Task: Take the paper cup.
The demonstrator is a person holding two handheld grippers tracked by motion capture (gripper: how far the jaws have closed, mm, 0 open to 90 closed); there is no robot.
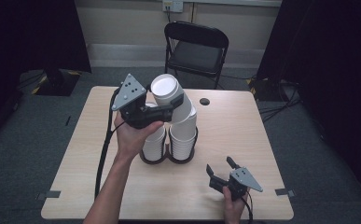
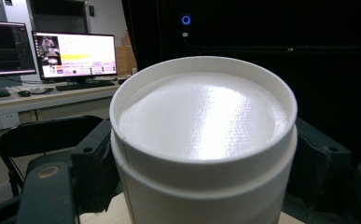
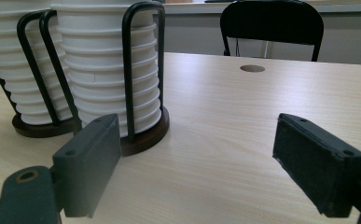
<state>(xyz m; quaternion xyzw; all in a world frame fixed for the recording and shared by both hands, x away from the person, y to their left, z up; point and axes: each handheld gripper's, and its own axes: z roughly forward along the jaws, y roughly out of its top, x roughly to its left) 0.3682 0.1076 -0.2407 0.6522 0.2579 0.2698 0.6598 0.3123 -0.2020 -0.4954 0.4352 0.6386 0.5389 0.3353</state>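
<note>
Two stacks of upturned white paper cups stand in a black wire holder (image 1: 166, 156) at the table's middle. The upper part of the right stack (image 1: 183, 133) leans back and to the left. My left gripper (image 1: 170, 110) is shut on the white cup (image 1: 165, 88) at its top. In the left gripper view that cup's base (image 2: 201, 121) faces me, with a black pad (image 2: 94, 163) pressed on each side. My right gripper (image 1: 221, 167) rests open near the table's front right, nothing between its pads (image 3: 92, 163). It points at the holder (image 3: 145, 133) and the stacks (image 3: 108, 70).
A black folding chair (image 1: 197, 46) stands behind the table. A round cable hole (image 1: 204, 101) sits in the tabletop at the back right. Bare wood (image 1: 243, 135) lies between the holder and the right edge. Monitors (image 2: 75, 56) on a desk stand far off.
</note>
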